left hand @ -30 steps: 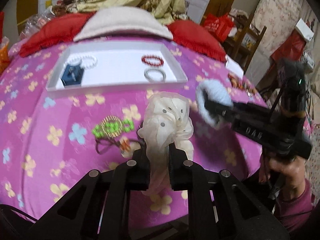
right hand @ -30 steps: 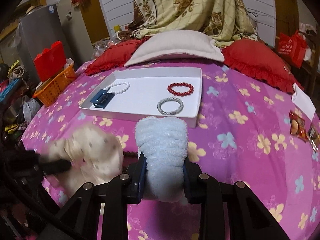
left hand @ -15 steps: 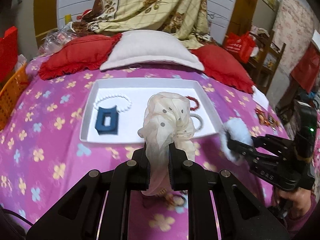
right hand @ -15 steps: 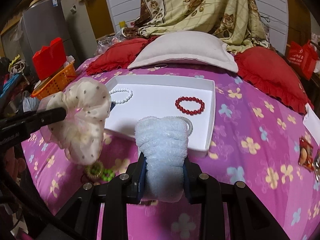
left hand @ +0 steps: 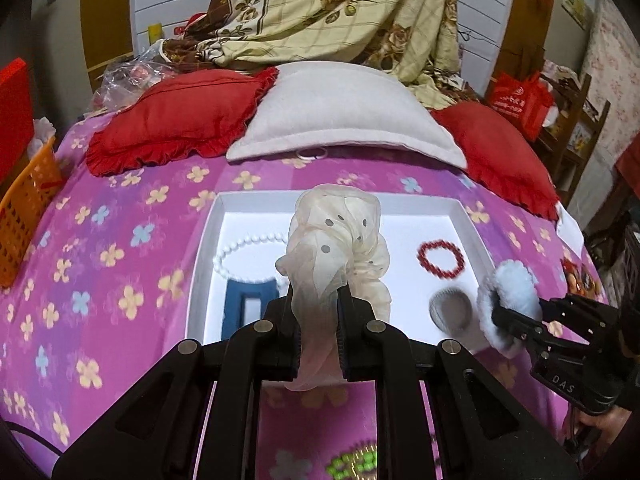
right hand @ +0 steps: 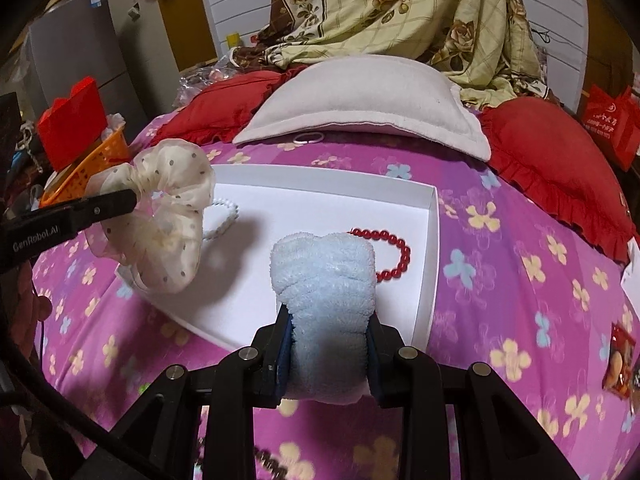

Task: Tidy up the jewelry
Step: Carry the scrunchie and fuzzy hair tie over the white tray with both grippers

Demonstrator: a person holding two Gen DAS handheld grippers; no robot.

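Nearest, left gripper (left hand: 319, 332) clenched on a cream dotted scrunchie (left hand: 340, 248), fabric bunched between the pads and rising above them, held over the near edge of the white tray (left hand: 466, 220). Beside it, right gripper (right hand: 328, 354) clamped on a fluffy light-blue scrunchie (right hand: 324, 280), likewise lifted above the tray's near right part. Underneath, at the very bottom of the left view, a green beaded piece (left hand: 354, 464) lying on the pink flowered bedspread (left hand: 100, 280), outside the tray.

Inside the tray: a dark blue hair clip (left hand: 248, 304) at near left, a white pearl bracelet (left hand: 240, 250) just behind it, a grey ring-shaped band (left hand: 450, 308) at near right, a red bead bracelet (left hand: 440, 259) behind that. All four flat on the tray floor, apart from one another except clip and pearls, close together.

Further back, a grey-white pillow (left hand: 340, 116) between two red ruffled cushions (left hand: 176, 120), with a small white ring (left hand: 312, 155) at the pillow's front edge. At far left, an orange basket (left hand: 24, 208); behind everything, a floral checked blanket (left hand: 340, 12) heaped against the wall.
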